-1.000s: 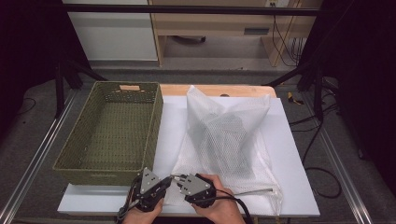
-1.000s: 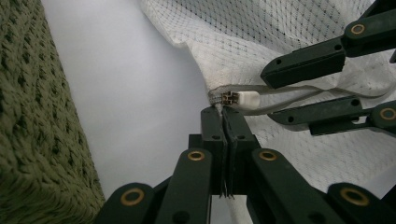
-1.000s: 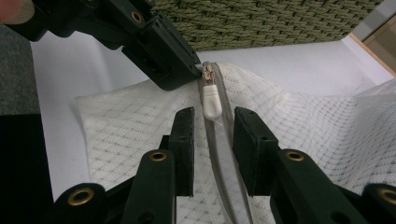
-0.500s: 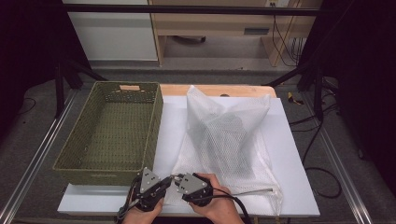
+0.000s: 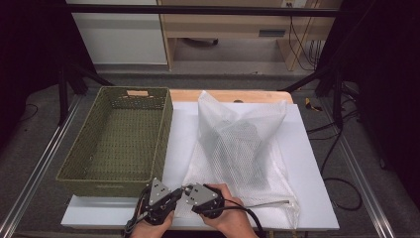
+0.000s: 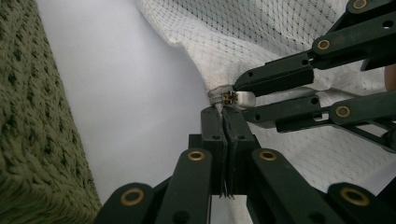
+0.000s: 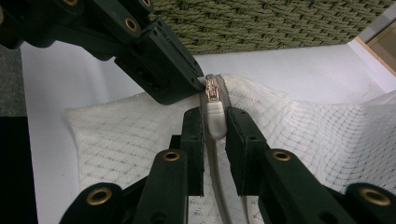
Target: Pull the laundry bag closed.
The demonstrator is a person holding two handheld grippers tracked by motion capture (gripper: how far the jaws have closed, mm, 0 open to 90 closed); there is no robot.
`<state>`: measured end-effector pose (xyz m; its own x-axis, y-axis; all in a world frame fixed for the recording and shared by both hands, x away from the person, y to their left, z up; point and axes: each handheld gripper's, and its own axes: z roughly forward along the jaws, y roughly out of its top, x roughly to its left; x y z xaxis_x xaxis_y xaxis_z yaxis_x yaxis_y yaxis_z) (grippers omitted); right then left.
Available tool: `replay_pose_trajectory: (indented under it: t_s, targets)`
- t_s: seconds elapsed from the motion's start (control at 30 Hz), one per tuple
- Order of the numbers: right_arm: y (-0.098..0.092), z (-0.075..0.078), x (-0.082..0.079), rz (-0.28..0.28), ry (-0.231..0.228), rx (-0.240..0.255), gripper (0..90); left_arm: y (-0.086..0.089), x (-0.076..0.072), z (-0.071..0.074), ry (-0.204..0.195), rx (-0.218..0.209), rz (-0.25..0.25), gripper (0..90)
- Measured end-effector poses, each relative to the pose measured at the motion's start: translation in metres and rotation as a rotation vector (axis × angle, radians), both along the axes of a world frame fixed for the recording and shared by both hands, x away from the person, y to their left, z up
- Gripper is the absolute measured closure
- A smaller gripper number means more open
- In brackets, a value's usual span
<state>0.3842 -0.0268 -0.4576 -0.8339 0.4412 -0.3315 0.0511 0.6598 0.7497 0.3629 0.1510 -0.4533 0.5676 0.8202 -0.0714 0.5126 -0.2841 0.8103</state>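
Closing on the zipper pull at the bag's near corner

We held the mesh laundry bag on the white counter, right of the green basket; our left gripper was clamped shut on the bag's corner fabric beside the zipper end, while our right gripper had its jaws just closing around the white zipper pull, with small gaps left either side. We judged the pull could slip sideways out of the jaws if they met off-centre, or the thin mesh could bunch into the slider and jam it
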Motion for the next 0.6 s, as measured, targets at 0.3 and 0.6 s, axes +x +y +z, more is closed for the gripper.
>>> replay_pose_trajectory:
  t_s: [0.3,0.6]
  targets:
    - [0.0004,-0.001,0.001,-0.004,-0.003,-0.006,80.6,0.0,-0.0002,0.0,0.002,-0.003,-0.002,88.6]
    - [0.0014,-0.0015,0.001,-0.005,-0.001,-0.019,81.3,-0.0001,-0.0001,-0.0002,0.003,-0.005,-0.007,88.6]
